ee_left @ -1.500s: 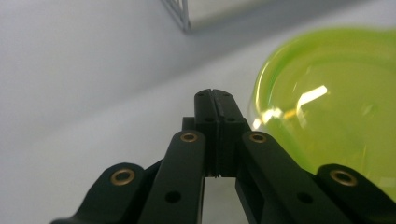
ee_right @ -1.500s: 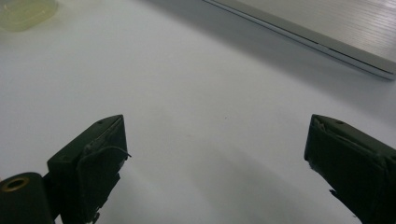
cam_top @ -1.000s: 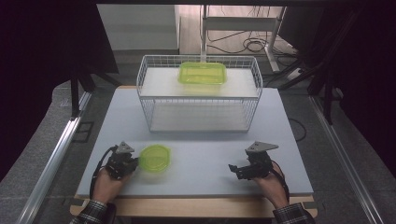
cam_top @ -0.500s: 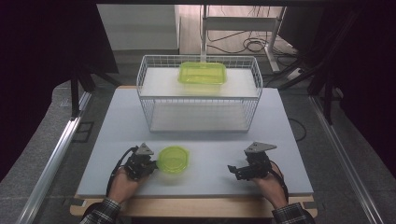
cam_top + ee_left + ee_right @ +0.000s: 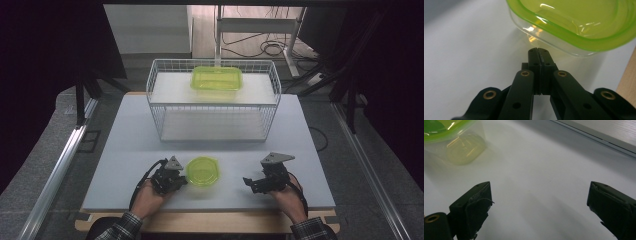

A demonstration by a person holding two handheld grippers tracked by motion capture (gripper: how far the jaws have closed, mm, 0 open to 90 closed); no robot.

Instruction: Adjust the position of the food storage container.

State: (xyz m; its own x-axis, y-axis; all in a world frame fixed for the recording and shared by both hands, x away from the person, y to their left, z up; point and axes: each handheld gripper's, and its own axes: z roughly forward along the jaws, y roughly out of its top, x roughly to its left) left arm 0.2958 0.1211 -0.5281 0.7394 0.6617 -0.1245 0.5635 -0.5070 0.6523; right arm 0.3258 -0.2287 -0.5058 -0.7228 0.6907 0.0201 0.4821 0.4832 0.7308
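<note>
Small clear plastic container with lime-green lid (image 5: 202, 171), resting on white tabletop (image 5: 125, 150) near its front edge, in front of white wire basket (image 5: 212, 100); left gripper (image 5: 181, 181), jaws pressed together, tips at container's side; right gripper (image 5: 248, 182), jaws wide apart, well clear.

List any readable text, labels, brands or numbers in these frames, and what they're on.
None readable.
Small green-lidded container: no print visible.
Large green-lidded container on the wire rack: no label visible.
Left gripper and right gripper: plain black, no markings.
Table: blank.
</note>
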